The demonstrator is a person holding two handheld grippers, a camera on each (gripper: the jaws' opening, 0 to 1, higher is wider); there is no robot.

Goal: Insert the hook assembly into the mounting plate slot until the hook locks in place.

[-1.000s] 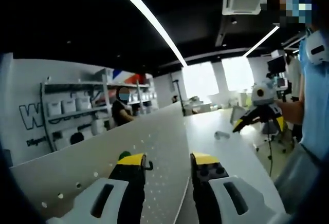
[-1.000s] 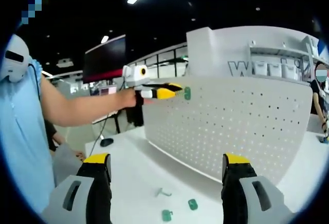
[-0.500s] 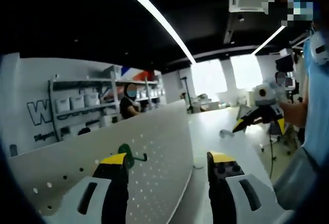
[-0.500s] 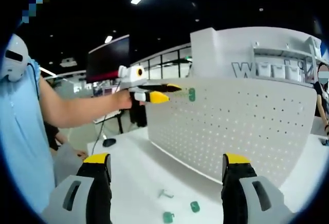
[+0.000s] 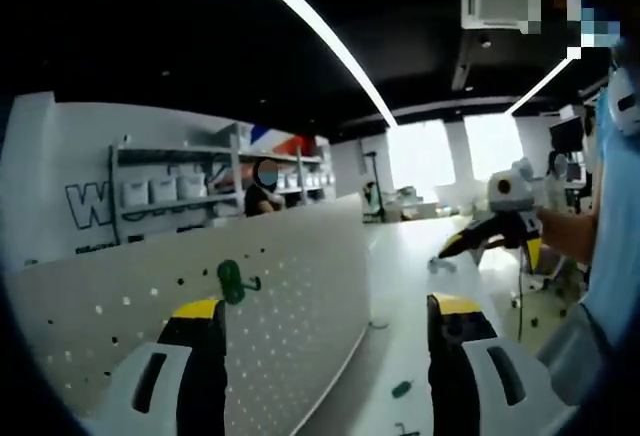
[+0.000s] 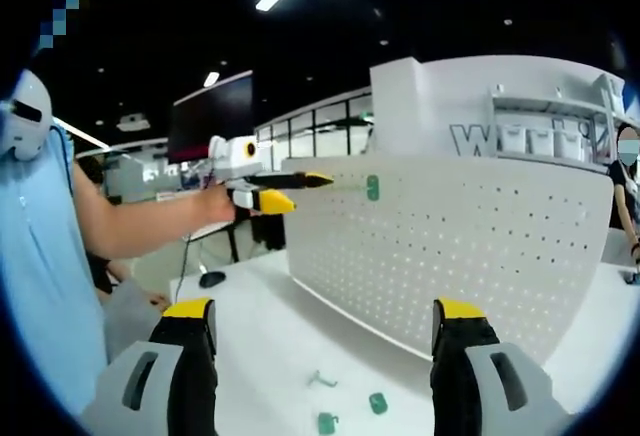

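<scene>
We see the green hook (image 5: pixel 233 281) sitting on the white pegboard (image 5: pixel 300 296), near its upper edge, with a small dark prong sticking out from it. From the right gripper view the same hook (image 6: pixel 373 187) shows as a small green piece high on the pegboard (image 6: pixel 470 246), which stands upright on the white table (image 6: pixel 260 331).

Our left gripper (image 5: pixel 325 321) has its jaws spread wide and holds nothing; the hook is above and just inside its left jaw, apart from it. In the right gripper view that left gripper (image 6: pixel 285 191) is held out in a hand (image 6: pixel 213 203) just off the pegboard's edge, its yellow tips apart and short of the hook.

Our right gripper (image 6: pixel 325 326) is also spread wide with nothing between its jaws, low over the table. In the left gripper view it (image 5: pixel 480 241) hangs above the far part of the table (image 5: pixel 410 286).

Two loose green pieces (image 6: pixel 377 403) and a small pale metal part (image 6: pixel 320 380) lie on the table in front of the pegboard. A dark computer mouse (image 6: pixel 211 278) rests near the table's far corner.
</scene>
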